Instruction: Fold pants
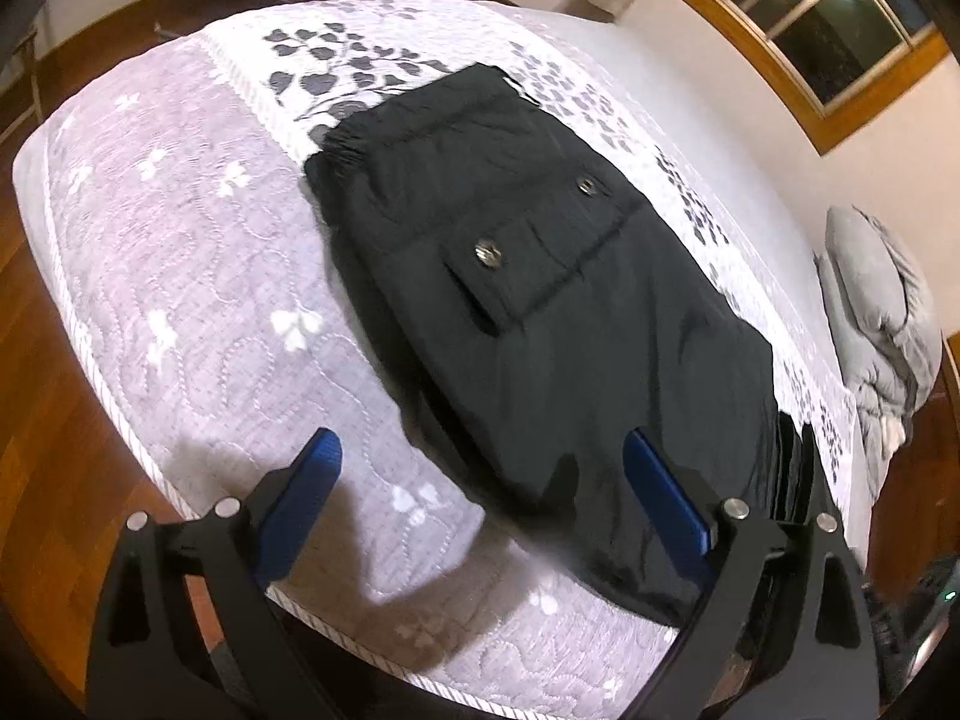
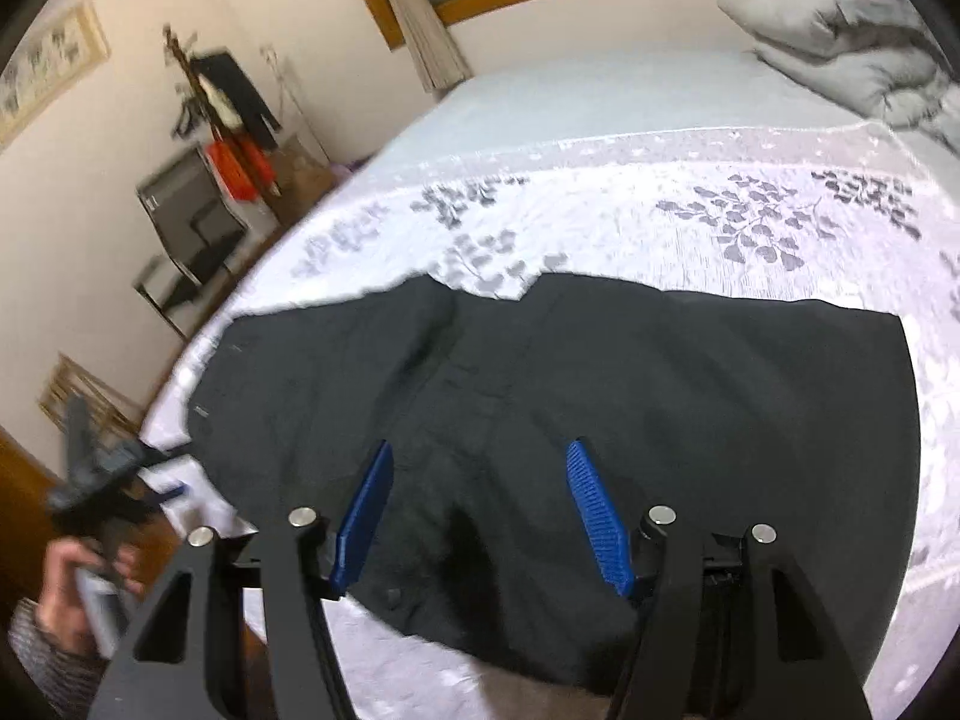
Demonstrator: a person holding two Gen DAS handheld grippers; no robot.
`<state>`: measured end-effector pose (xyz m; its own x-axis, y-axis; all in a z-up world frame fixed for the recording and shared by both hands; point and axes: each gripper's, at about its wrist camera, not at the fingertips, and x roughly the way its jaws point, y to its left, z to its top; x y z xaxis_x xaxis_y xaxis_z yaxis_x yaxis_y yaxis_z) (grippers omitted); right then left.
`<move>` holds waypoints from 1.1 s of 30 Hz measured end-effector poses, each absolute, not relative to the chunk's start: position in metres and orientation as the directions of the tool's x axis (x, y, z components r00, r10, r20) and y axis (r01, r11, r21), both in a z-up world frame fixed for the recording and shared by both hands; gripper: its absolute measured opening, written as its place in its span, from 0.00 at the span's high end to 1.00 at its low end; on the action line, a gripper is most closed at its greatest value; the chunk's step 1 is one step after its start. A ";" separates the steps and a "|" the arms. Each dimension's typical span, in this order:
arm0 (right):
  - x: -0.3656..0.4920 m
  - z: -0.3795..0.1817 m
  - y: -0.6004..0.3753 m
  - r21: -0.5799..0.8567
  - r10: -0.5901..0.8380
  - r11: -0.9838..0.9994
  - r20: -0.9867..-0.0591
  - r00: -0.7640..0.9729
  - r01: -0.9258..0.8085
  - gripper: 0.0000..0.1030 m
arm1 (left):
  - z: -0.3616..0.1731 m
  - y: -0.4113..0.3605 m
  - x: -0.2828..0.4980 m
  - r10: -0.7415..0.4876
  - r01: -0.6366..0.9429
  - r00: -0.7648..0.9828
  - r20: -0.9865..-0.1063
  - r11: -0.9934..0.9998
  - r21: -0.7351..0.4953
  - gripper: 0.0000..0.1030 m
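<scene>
Black pants [image 1: 528, 276] lie flat in a folded rectangle on the bed's pale quilt [image 1: 180, 240], with a flap pocket and two metal snaps facing up. My left gripper [image 1: 480, 450] is open and empty, held above the near end of the pants, its left pad over the quilt. In the right wrist view the pants [image 2: 540, 396] spread wide across the quilt [image 2: 660, 192]. My right gripper [image 2: 480, 456] is open and empty, held above the pants' near edge. The left gripper [image 2: 108, 480] shows at the left of that view, in a hand.
A grey bundled duvet [image 1: 882, 312] lies at the bed's far end, also in the right wrist view [image 2: 840, 42]. Wooden floor [image 1: 54, 420] surrounds the bed. A chair [image 2: 192, 234] and a clothes stand are by the wall, left of the bed.
</scene>
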<state>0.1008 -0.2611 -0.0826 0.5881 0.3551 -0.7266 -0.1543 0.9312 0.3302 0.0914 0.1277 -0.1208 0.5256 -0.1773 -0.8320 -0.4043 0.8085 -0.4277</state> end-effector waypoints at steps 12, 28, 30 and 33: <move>0.093 -0.108 -0.250 0.251 0.307 0.952 -0.754 0.581 -0.177 0.24 | -0.125 0.135 0.103 -0.191 -0.412 0.501 -0.844 0.805 -0.426 0.07; 0.069 -0.083 -0.263 0.158 0.241 0.970 -0.702 0.671 -0.183 0.04 | -0.143 0.180 0.126 -0.303 -0.469 0.607 -0.735 0.610 -0.638 0.07; 0.065 -0.072 -0.272 0.170 0.241 0.971 -0.679 0.693 -0.170 0.04 | -0.149 0.186 0.131 -0.338 -0.467 0.623 -0.705 0.563 -0.682 0.07; 0.065 -0.061 -0.288 0.184 0.211 0.976 -0.668 0.713 -0.116 0.04 | -0.164 0.191 0.137 -0.383 -0.490 0.624 -0.681 0.487 -0.723 0.06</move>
